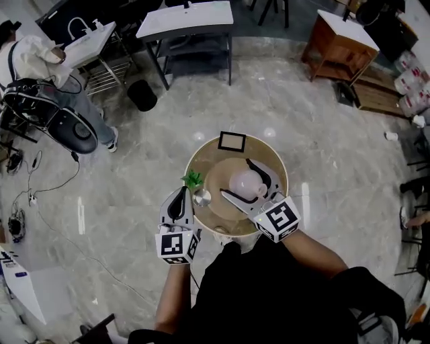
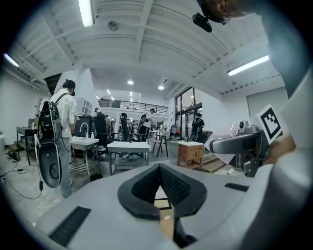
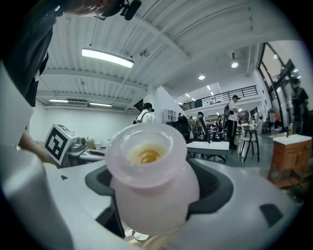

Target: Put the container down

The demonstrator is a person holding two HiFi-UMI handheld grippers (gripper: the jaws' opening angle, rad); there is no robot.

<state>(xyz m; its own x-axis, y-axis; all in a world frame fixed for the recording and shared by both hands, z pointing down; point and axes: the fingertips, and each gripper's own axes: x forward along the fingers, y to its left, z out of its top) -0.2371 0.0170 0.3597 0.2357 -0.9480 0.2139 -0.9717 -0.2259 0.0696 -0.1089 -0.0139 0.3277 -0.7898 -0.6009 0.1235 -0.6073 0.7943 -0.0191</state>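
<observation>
The person wears a black top (image 1: 269, 299) with short sleeves. The left gripper (image 1: 181, 193) and right gripper (image 1: 236, 179) are pale grey with black-lined fingers (image 1: 264, 173), each bearing a black-and-white marker cube (image 1: 177, 245).

Bright hall light, bent at the rims

Long ceiling tubes (image 2: 87, 12) overhead give a cool, even brightness — shadows fall soft and short. The polished floor (image 1: 322, 134) throws back pale streaks of glare in the head view. Both gripper views bow hard toward their rims and go black in the corners. The container (image 3: 149, 180), close against the lens, is soft and milky — the hall behind looks sharper
</observation>
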